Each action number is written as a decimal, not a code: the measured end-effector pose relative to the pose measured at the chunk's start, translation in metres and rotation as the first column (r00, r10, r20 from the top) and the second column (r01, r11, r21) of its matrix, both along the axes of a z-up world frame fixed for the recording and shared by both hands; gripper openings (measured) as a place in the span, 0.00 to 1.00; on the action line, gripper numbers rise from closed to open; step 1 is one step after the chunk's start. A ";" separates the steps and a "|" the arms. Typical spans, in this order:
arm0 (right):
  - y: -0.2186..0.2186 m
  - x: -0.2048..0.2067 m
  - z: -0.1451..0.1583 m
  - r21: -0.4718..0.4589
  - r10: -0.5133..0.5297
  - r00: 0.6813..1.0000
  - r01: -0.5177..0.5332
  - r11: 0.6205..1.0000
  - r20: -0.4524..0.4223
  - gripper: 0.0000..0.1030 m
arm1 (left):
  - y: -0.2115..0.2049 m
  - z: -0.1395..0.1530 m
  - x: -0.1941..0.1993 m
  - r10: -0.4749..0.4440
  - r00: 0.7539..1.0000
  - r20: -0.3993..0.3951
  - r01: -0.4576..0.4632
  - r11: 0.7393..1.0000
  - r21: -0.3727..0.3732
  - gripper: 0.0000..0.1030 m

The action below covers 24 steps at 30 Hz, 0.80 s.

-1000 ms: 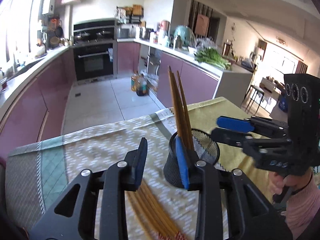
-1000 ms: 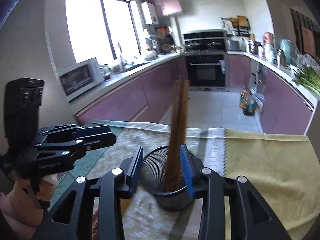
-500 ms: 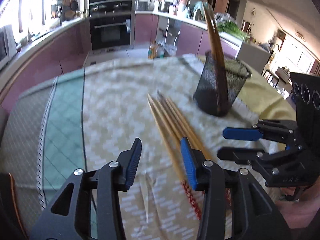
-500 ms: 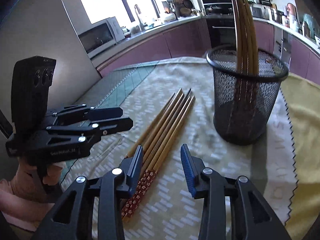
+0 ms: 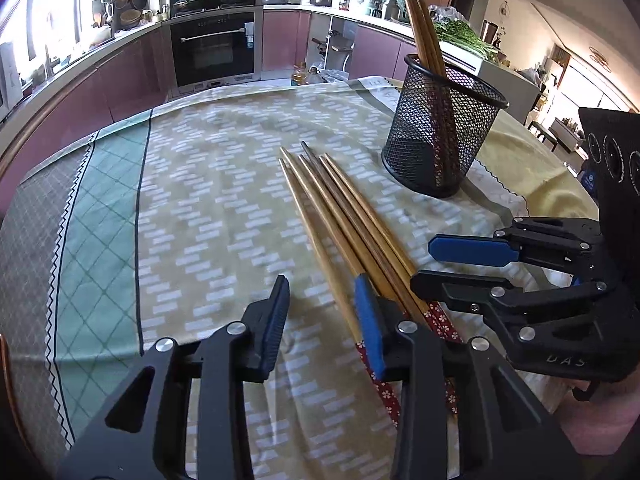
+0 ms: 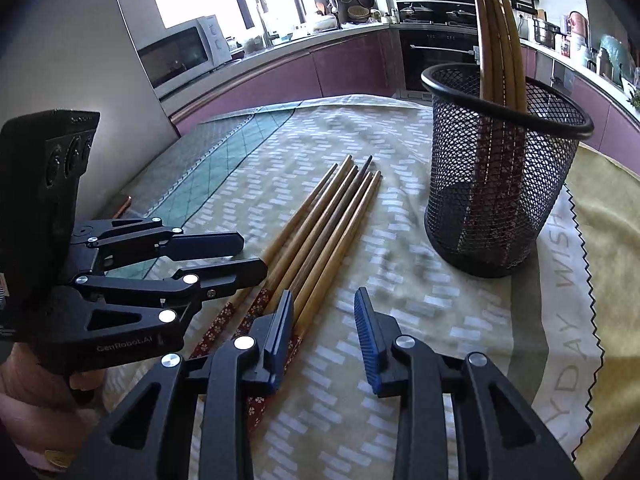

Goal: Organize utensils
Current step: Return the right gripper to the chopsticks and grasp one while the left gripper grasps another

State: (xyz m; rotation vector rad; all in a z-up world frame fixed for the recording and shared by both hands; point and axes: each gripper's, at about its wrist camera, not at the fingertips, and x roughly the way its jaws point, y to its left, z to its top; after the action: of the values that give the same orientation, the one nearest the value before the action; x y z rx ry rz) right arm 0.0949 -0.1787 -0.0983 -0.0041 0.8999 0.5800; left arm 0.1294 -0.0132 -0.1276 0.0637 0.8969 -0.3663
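Purple kitchen cabinets and a built-in oven [image 5: 212, 46] are being seen behind a table covered by a patterned tablecloth [image 5: 208, 200], on which a bundle of loose chopsticks [image 5: 344, 220] is lying just beside a black mesh holder [image 6: 496, 168] that is being occupied by a few upright chopsticks [image 6: 496, 40]. The left gripper [image 5: 322, 312] is being held with its jaws spread and empty over the decorated ends of the bundle. The right gripper [image 6: 324, 336] is likewise being held apart, nothing being grasped, with its left finger over those same ends.

Each gripper [image 5: 322, 320] is matte black with silver screws and blue ribbed pads [image 6: 366, 332]; "GenRobot.AI" is printed in white.
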 end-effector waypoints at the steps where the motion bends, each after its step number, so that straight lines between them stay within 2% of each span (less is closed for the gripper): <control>1: 0.000 0.001 0.000 -0.002 -0.002 1.000 0.002 1.000 0.000 0.29 | 0.000 0.000 0.000 -0.001 1.000 -0.001 0.001 1.000 0.000 0.32; 7: -0.002 0.003 0.000 -0.015 -0.015 1.000 0.015 1.000 -0.003 0.27 | -0.001 -0.003 -0.001 0.006 1.000 -0.005 -0.006 1.000 0.006 0.31; 12: -0.008 0.004 0.000 -0.026 -0.039 0.999 0.039 0.999 -0.013 0.21 | 0.003 -0.002 0.001 0.012 1.000 -0.020 -0.012 1.000 0.001 0.26; 24: -0.002 0.018 -0.001 -0.053 -0.045 0.999 0.044 0.998 -0.005 0.21 | -0.001 -0.003 0.018 0.008 0.999 -0.033 -0.007 0.999 0.037 0.26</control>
State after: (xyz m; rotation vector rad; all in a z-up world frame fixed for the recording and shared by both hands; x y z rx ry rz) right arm 0.1128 -0.1803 -0.0996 -0.0304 0.9191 0.5145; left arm 0.1479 -0.0144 -0.1302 0.0887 0.9362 -0.3442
